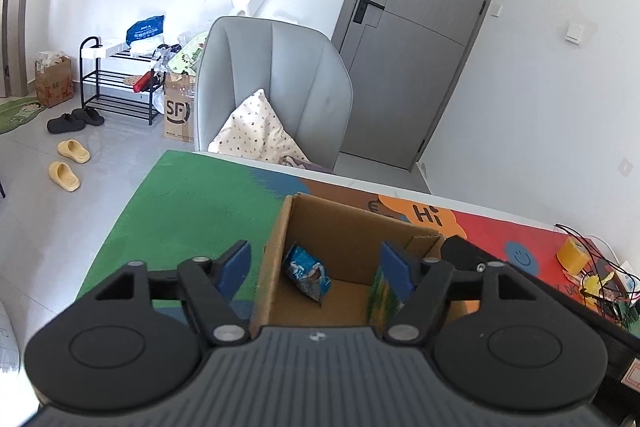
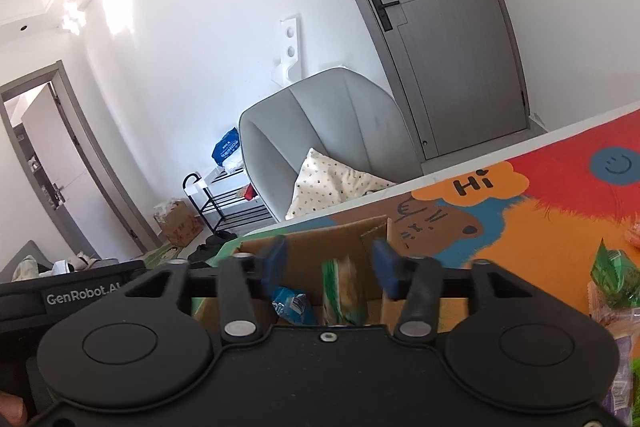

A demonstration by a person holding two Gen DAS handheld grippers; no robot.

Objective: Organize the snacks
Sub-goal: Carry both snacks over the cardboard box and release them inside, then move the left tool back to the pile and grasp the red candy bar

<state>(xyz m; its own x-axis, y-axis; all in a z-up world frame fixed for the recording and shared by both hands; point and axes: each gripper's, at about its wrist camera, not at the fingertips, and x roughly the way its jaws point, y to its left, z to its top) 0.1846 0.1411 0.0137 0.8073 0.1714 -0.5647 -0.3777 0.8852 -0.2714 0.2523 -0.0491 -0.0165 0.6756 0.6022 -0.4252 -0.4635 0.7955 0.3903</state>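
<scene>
An open cardboard box (image 1: 280,259) stands on the colourful mat. Inside it, a blue snack packet (image 1: 306,273) leans near the left wall and a green packet (image 1: 382,295) stands on edge at the right. My left gripper (image 1: 316,265) is open above the box, its left finger outside the box's left wall and its right finger over the green packet. In the right wrist view my right gripper (image 2: 330,263) is open over the same box (image 2: 360,231). The green packet (image 2: 344,291), blurred, hangs loose between the jaws without touching the pads. The blue packet (image 2: 290,305) lies beside it.
More snack packets, green (image 2: 612,271) and purple (image 2: 624,367), lie on the mat to the right. A yellow tape roll (image 1: 574,255) and tangled cables sit at the table's right end. A grey chair (image 1: 276,83) with a cushion stands behind the table.
</scene>
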